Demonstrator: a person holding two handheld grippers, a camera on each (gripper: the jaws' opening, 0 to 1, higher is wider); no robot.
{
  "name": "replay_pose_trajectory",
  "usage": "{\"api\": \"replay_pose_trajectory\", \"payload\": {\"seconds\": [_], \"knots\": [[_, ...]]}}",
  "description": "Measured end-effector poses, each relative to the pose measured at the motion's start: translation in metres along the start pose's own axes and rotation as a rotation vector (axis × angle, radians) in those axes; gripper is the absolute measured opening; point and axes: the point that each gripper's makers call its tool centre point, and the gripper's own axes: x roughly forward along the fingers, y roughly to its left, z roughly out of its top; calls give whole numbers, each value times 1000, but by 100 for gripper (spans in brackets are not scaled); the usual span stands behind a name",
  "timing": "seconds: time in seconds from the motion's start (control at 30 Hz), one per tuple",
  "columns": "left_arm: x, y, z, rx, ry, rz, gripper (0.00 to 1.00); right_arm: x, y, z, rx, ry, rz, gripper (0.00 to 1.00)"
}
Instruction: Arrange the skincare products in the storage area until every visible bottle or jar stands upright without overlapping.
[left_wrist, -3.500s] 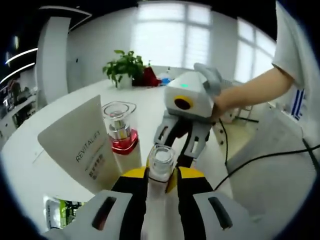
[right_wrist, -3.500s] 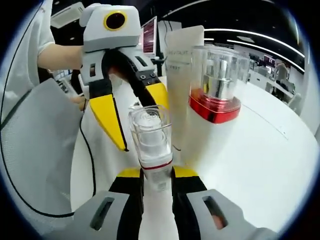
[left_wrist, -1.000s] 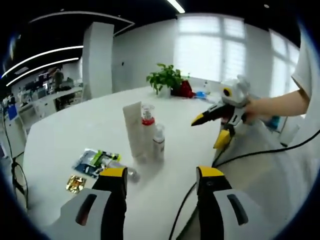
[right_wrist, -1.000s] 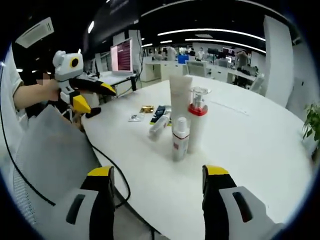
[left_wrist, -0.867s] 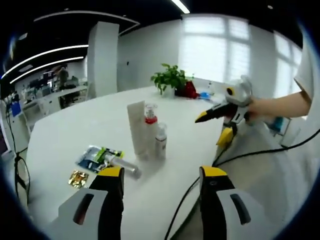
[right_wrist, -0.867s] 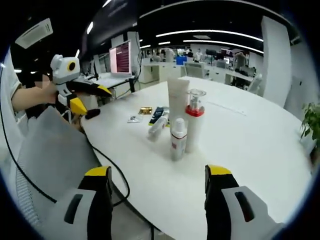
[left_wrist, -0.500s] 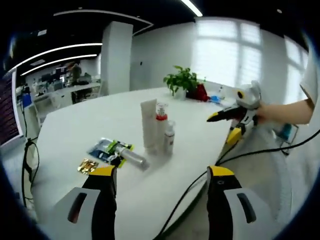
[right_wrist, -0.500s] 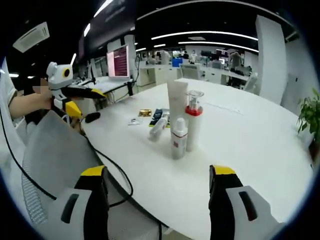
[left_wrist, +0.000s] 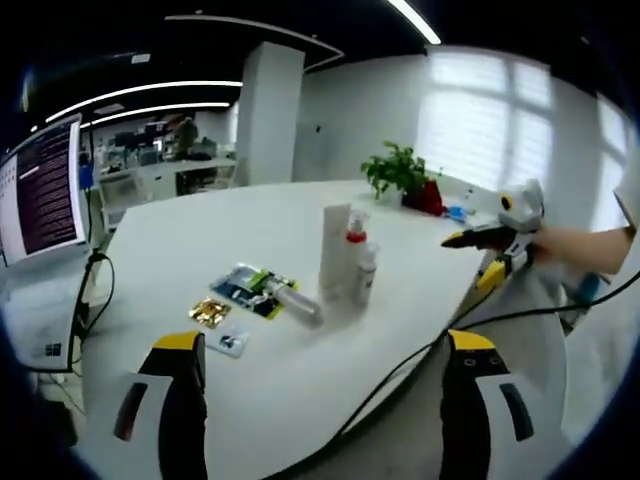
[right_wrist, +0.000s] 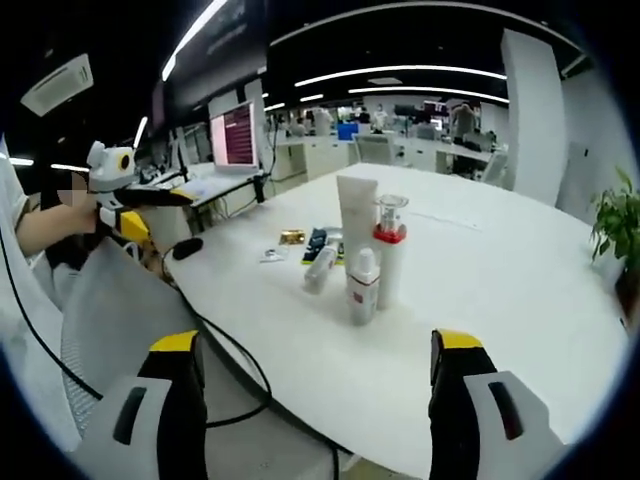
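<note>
In the left gripper view, the left tongs (left_wrist: 320, 400) stand wide apart with nothing between them, held back from the edge of the white surface (left_wrist: 200, 250). Out on that surface three skincare items stand upright in a tight cluster: a tall white tube (left_wrist: 334, 251), a pump bottle with a red band (left_wrist: 354, 245) just behind it, and a small white bottle (left_wrist: 365, 275) at their side. A silver tube (left_wrist: 297, 301) lies on its side just beside the cluster, next to some flat sachets (left_wrist: 243, 288) and a small gold packet (left_wrist: 208, 313). The right tongs (left_wrist: 490, 255) show at the far right, held in a hand, jaws parted. A potted plant (left_wrist: 400, 175) sits at the far end.

In the right gripper view, the right tongs (right_wrist: 315, 400) are likewise spread and hold nothing. The white tube (right_wrist: 355, 230), red-banded bottle (right_wrist: 389, 250) and small bottle (right_wrist: 364, 288) stand together mid-surface, with the silver tube (right_wrist: 320, 270) lying near them. The left tongs (right_wrist: 140, 215) appear at the far left, open too.
</note>
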Motion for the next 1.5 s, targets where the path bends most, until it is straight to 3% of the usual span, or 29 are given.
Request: {"api": "replay_pose_trajectory", "payload": {"seconds": [0.17, 0.43, 0.87, 1.1, 1.3, 1.5], "knots": [[-8, 2, 0, -8, -4, 17, 99, -2, 1, -2, 11, 2, -1, 99], [-14, 3, 10, 2, -20, 21, 99, -3, 2, -1, 9, 8, 1, 100], [-3, 10, 13, 16, -7, 6, 99, 7, -1, 0, 5, 32, 3, 99], [8, 31, 23, 24, -3, -4, 99, 18, -3, 2, 21, 73, 18, 88], [14, 48, 44, 76, 7, -12, 98, 32, 1, 6, 18, 83, 40, 86], [21, 57, 54, 94, 1, -7, 98, 45, 9, 10, 23, 101, 69, 80]]}}
